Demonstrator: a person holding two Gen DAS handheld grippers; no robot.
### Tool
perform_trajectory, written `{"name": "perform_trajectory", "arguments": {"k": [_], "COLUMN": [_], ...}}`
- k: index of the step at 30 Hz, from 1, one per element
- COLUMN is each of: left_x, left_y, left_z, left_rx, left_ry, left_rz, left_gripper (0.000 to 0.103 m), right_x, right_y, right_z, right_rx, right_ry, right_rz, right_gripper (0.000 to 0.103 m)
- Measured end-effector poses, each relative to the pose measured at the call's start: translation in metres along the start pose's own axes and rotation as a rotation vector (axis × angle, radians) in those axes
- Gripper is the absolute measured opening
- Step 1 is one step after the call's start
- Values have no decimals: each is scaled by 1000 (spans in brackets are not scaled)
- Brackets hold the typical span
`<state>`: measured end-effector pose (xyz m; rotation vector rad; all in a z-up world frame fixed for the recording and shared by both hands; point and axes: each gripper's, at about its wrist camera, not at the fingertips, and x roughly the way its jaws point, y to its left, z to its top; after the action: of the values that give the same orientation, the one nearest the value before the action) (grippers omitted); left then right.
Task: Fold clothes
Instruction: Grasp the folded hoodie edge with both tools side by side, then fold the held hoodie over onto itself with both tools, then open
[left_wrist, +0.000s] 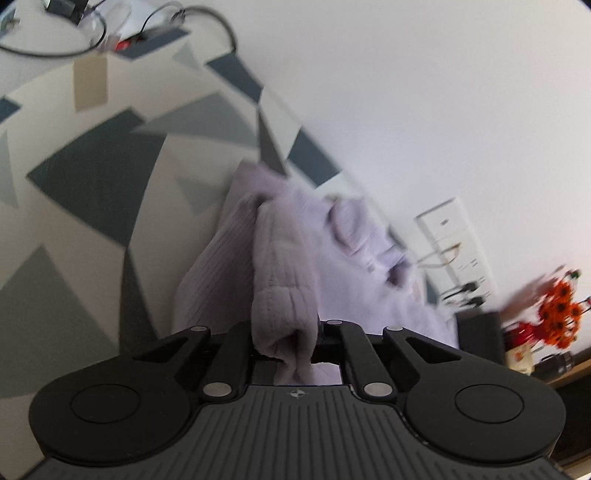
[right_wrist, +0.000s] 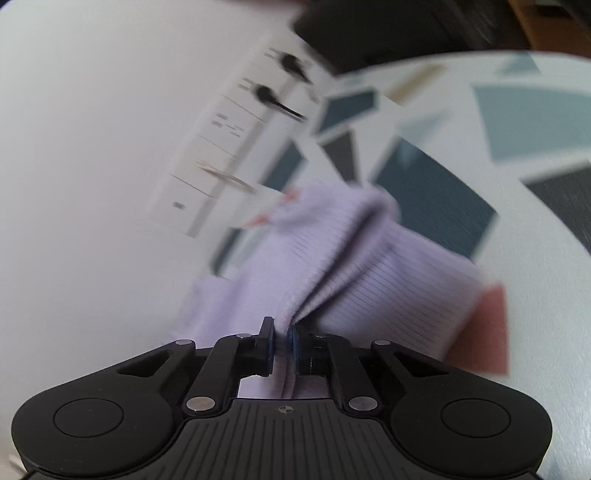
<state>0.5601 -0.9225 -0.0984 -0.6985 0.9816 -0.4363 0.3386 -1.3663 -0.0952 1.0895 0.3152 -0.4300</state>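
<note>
My left gripper (left_wrist: 286, 343) clamped on bunched fold of lilac garment (left_wrist: 280, 266); right gripper (right_wrist: 283, 341) nearly closed, pinching ribbed edge. Garment stretches away from both grippers onto geometric-patterned tablecloth (left_wrist: 92, 192), wall outlets (right_wrist: 236, 122) beyond garment. Both views blurred.

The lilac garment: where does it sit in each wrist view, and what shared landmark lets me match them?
Left wrist: lilac garment at centre, bunched in the left gripper.
Right wrist: centre to lower right, pinched in the right gripper.
Shared landmark: the white wall panel with black plugs.
</note>
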Motion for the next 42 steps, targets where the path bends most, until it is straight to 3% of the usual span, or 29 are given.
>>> {"name": "perform_trajectory", "arguments": {"k": [2,10,17,19,20,21,22,23,24,26,30,35,39,42], "left_x": [1,38,101,131,145,159,169,174,177,174,145,86,49,28], "left_y": [-8,-53,-79,-80,-82,-85,-89,-92,-94,-94,-71,-28,-4,13], "left_z": [6,57,130,142,144,144,143,138,134,126,108,62,20,-4], "left_rx": [3,80,70,65,87,125,175,239,292,357,367,329,306,216], "left_ry": [-15,-78,-192,-162,-134,-102,-83,-78,-74,-58,17,63,87,110], "left_rz": [-21,-48,22,68,116,168,211,244,271,293,255,261,326,299], "left_gripper": [9,9,9,13,25,46,59,76,77,77,77,87,87,87], "right_x": [1,69,129,159,173,187,192,196,201,195,155,92,31,4], "right_y": [12,56,94,100,102,104,105,107,108,104,80,44,22,3], "right_z": [6,48,86,97,99,101,100,98,96,92,82,69,40,13], "right_rx": [-40,-107,-165,-154,-159,-166,-182,-201,-219,-238,-221,-176,-177,-121], "right_ry": [-2,1,2,-3,-1,2,-4,-12,-20,-1,35,76,37,13], "right_rz": [18,46,69,40,17,-7,-28,-47,-67,-85,-114,-147,-229,-285], "right_gripper": [8,8,8,10,23,36,65,74,75,85,92,99,102,102]}}
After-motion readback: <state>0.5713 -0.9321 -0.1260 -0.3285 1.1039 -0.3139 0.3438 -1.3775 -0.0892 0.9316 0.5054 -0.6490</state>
